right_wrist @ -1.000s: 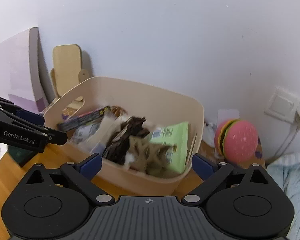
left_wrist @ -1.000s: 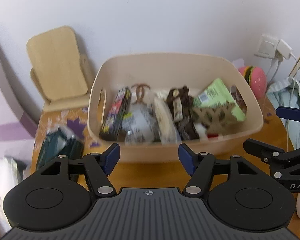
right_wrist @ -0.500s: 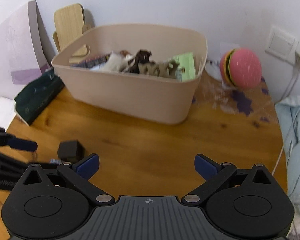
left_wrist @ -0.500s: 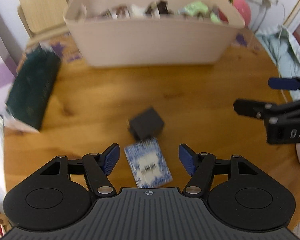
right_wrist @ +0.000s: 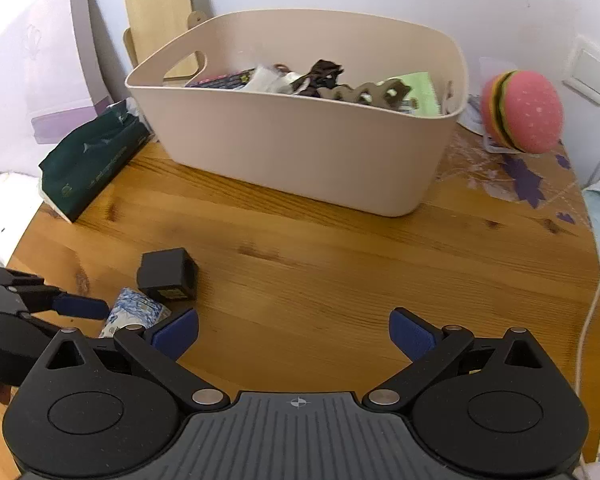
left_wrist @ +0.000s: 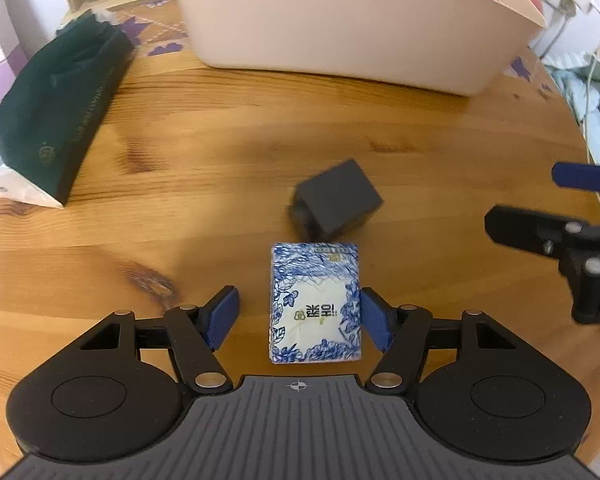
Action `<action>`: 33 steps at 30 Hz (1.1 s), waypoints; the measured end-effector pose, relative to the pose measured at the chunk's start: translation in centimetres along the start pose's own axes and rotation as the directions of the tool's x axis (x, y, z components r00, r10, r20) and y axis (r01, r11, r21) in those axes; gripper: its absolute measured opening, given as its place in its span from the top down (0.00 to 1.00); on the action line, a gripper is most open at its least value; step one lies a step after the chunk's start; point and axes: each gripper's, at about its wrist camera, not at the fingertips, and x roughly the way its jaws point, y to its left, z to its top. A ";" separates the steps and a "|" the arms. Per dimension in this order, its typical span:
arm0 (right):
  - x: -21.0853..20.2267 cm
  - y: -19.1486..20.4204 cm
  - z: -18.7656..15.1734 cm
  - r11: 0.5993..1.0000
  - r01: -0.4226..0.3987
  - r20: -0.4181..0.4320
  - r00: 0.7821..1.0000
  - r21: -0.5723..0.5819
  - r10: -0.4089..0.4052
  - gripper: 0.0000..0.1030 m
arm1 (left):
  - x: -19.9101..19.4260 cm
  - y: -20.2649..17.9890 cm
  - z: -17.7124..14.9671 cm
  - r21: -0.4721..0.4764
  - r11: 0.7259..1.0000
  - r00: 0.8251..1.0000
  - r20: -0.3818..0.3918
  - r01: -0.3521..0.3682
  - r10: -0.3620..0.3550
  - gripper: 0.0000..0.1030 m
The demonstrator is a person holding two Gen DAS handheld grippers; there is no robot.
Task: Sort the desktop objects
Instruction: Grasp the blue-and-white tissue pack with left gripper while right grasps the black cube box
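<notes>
Dark green rectangular tissue pack (left_wrist: 56, 120), soft plastic wrap with white tissue showing at its near end, lies flat on the left of the round, knotty pine-grain wooden table (left_wrist: 180, 208).

The left gripper (left_wrist: 298, 320) is tilted steeply down, its blue pads spread wide. Between them lies the small flat blue-and-white floral-printed packet (left_wrist: 315, 304), crinkled soft wrap, flat on the wood. The right-hand pad is just at the packet's edge; the left-hand pad stands clear of it. Not gripped.

Just beyond the packet sits a small matte black cube-shaped box (left_wrist: 336, 200), hard-edged, slightly blurred; whether it touches the packet I cannot tell.

At the table's far side stands the large beige smooth plastic bin (right_wrist: 300, 136), rounded corners, handle cut-out, filled with mixed wrappers and packets. A pale wooden board (right_wrist: 162, 8) leans on the wall behind it.

The right gripper (right_wrist: 294, 330) hangs over bare wood, jaws wide apart, holding nothing.

Far right: a pink and green burger-shaped foam toy (right_wrist: 520, 112), matte and dimpled, beside the bin.
</notes>
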 end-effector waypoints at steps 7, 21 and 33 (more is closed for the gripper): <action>1.6 2.3 1.0 0.998 -0.061 -0.019 0.998 -0.014 0.060 0.00 | -0.1 2.4 0.6 0.015 1.000 1.000 0.001 -0.027 0.027 0.35; 5.5 5.6 2.6 0.992 -0.124 -0.071 0.990 0.005 0.124 0.00 | -0.1 4.9 1.1 0.088 0.994 0.998 -0.007 -0.060 0.061 0.35; 6.6 5.2 2.3 0.991 -0.130 -0.064 0.989 0.008 0.131 0.10 | -0.1 5.8 1.0 0.109 0.990 0.996 0.003 -0.084 0.084 0.35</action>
